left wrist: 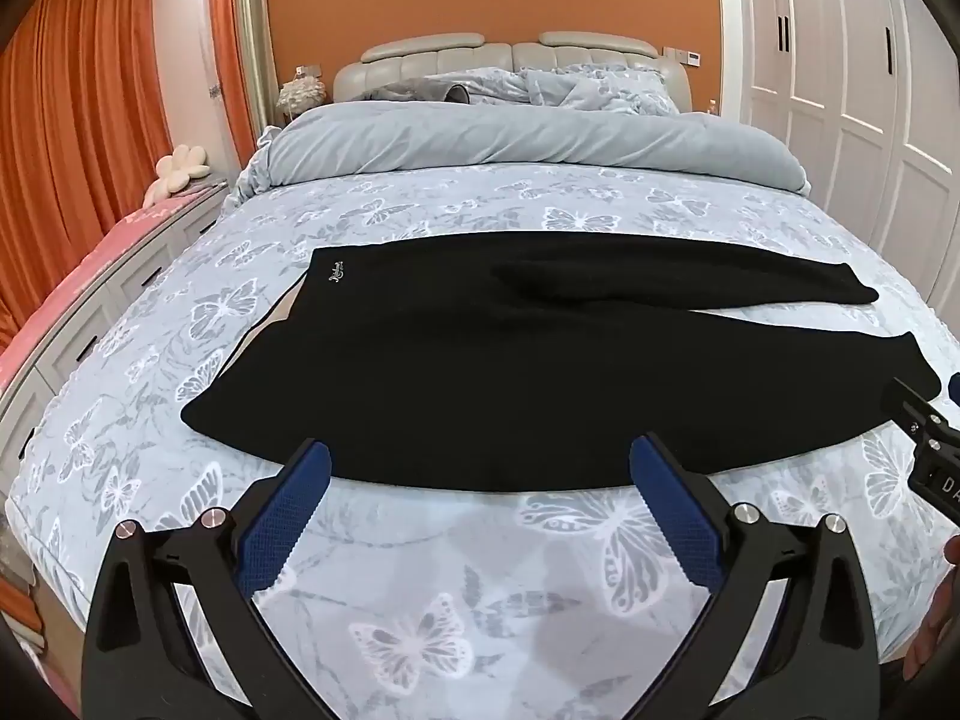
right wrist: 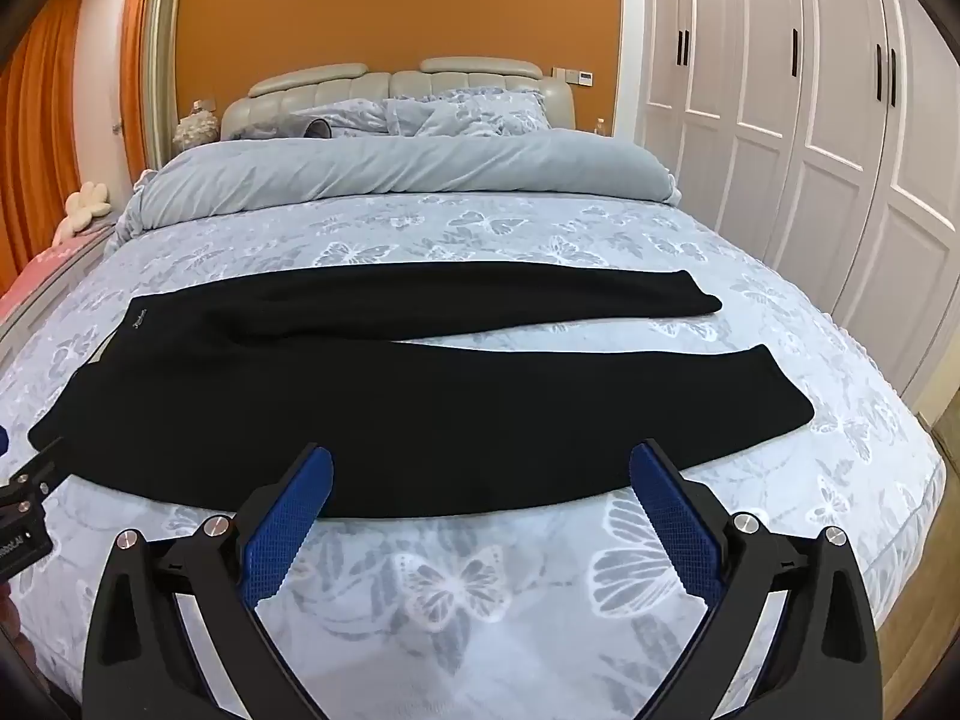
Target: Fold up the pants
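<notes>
Black pants (left wrist: 480, 372) lie flat across the bed, waistband with a small white logo at the left, two legs spread apart toward the right; they also show in the right wrist view (right wrist: 390, 408). My left gripper (left wrist: 480, 468) is open and empty, hovering just above the near edge of the pants by the waist half. My right gripper (right wrist: 480, 474) is open and empty, hovering above the near edge of the near leg. The right gripper's body shows at the right edge of the left wrist view (left wrist: 927, 438).
The bed (left wrist: 480, 570) has a pale blue butterfly-print sheet. A rolled grey duvet (left wrist: 528, 144) and pillows lie at the head. White wardrobe doors (right wrist: 810, 120) stand to the right, a pink-topped white dresser (left wrist: 90, 276) and orange curtains to the left.
</notes>
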### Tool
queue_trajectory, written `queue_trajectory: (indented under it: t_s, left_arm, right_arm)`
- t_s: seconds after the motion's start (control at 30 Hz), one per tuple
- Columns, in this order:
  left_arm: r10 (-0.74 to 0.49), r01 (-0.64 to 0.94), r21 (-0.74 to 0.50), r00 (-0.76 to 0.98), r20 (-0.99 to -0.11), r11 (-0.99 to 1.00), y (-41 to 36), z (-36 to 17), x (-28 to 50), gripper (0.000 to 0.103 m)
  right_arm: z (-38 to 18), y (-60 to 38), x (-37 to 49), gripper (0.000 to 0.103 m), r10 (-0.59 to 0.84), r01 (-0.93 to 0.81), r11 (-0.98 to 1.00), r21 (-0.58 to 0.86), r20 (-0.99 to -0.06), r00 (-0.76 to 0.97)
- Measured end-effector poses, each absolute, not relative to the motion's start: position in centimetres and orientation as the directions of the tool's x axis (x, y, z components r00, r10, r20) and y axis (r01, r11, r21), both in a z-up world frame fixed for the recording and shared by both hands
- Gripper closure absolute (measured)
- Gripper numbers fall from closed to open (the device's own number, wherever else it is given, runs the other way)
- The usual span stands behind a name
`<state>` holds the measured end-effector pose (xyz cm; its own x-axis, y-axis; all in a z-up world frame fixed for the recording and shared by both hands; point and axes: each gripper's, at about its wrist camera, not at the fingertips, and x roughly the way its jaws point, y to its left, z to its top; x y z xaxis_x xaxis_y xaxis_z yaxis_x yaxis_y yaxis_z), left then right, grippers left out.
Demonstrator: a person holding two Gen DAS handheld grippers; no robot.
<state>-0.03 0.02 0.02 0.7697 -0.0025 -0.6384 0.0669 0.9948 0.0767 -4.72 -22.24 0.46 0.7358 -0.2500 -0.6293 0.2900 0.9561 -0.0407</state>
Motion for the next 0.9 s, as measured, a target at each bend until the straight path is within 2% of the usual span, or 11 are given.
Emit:
queue_trajectory:
  t_s: [0.9]
  left_arm:
    - [0.002,0.062,0.077,0.767,-0.642,0.995,0.6,-0.5,0.2,0.005]
  right_arm:
    - [0.8,-21.5,-5.0,0.005,-0.249,0.286,0.957,-0.041,-0.62,0.744]
